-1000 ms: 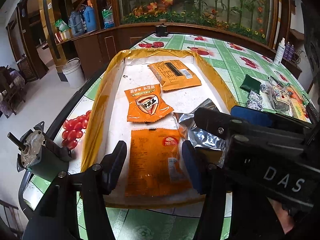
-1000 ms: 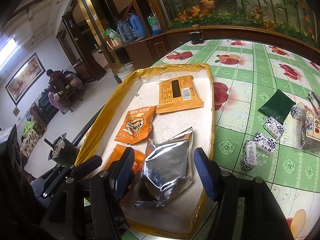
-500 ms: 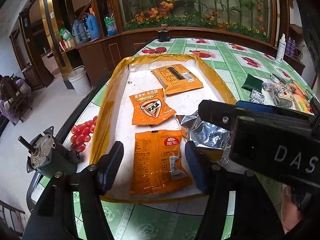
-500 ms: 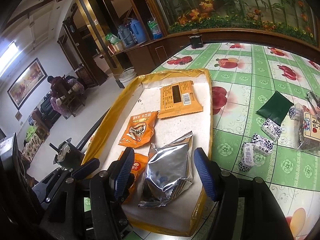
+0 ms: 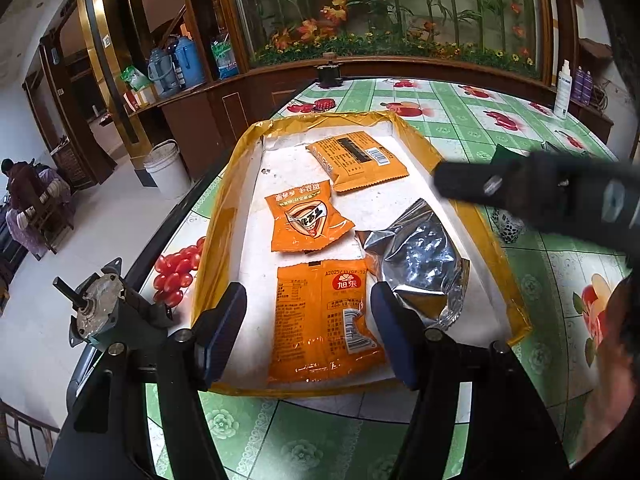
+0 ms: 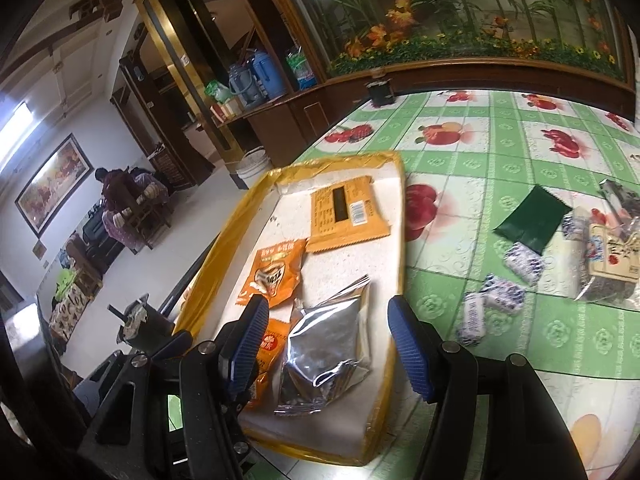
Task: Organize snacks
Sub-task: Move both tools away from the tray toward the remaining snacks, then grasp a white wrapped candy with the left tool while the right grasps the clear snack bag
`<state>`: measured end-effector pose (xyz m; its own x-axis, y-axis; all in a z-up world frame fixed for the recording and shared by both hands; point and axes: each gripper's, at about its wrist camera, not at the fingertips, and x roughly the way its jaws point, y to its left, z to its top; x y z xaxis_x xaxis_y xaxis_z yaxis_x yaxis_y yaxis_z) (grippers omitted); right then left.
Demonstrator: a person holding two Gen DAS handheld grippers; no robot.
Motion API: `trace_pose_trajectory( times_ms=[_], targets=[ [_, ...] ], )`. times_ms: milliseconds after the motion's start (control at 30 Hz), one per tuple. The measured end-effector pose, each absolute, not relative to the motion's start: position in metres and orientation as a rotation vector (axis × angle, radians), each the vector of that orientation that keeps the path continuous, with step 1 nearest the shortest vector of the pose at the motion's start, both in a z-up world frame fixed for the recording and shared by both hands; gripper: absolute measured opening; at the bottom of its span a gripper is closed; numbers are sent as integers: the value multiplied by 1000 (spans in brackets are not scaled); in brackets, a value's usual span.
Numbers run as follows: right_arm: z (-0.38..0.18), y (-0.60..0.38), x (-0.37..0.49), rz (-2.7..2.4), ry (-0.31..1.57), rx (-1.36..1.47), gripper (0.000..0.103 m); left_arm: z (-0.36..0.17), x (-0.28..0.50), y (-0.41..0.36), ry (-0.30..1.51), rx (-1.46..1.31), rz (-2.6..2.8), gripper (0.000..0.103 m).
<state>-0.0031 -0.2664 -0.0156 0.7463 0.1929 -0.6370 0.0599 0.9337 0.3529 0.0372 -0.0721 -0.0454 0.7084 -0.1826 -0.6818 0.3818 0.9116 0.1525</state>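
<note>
A white tray with a yellow rim (image 5: 224, 208) (image 6: 394, 240) holds three orange snack packets and a silver foil bag (image 5: 420, 260) (image 6: 332, 340). The nearest orange packet (image 5: 324, 320) lies flat below my left gripper (image 5: 308, 332), which is open and empty above the tray's near edge. My right gripper (image 6: 330, 344) is open and empty, raised above the silver bag. Loose snacks lie on the table to the right: a dark green packet (image 6: 532, 220) and several small blue-white candies (image 6: 500, 296).
The table has a green fruit-print cloth (image 6: 520, 140). A clear bag of snacks (image 6: 612, 264) lies at the far right. A metal motor on a clamp (image 5: 100, 308) sits at the table's left edge. Bottles (image 5: 562, 88) stand at the back right.
Both grippers have drawn back and up from the tray. The right gripper has let go of the silver bag's area and moved rightward; the snacks in the tray have not moved.
</note>
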Motion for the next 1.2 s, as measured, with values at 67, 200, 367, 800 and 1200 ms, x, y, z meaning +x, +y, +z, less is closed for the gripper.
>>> trace_pose_trajectory(
  times_ms=[67, 200, 367, 800, 1200],
  targets=[
    [-9, -278, -9, 63, 703, 383, 64, -43, 36, -71, 709, 292, -319, 64],
    [2, -316, -22, 22, 662, 449, 64, -38, 36, -69, 706, 276, -328, 64],
    [4, -370, -42, -32, 645, 544, 65, -32, 31, -76, 708, 266, -380, 64],
    [-5, -469, -101, -133, 631, 671, 65, -16, 33, -162, 830, 206, -681, 63],
    [-7, -481, -116, -40, 641, 754, 65, -56, 57, -247, 909, 398, -588, 37]
  ],
)
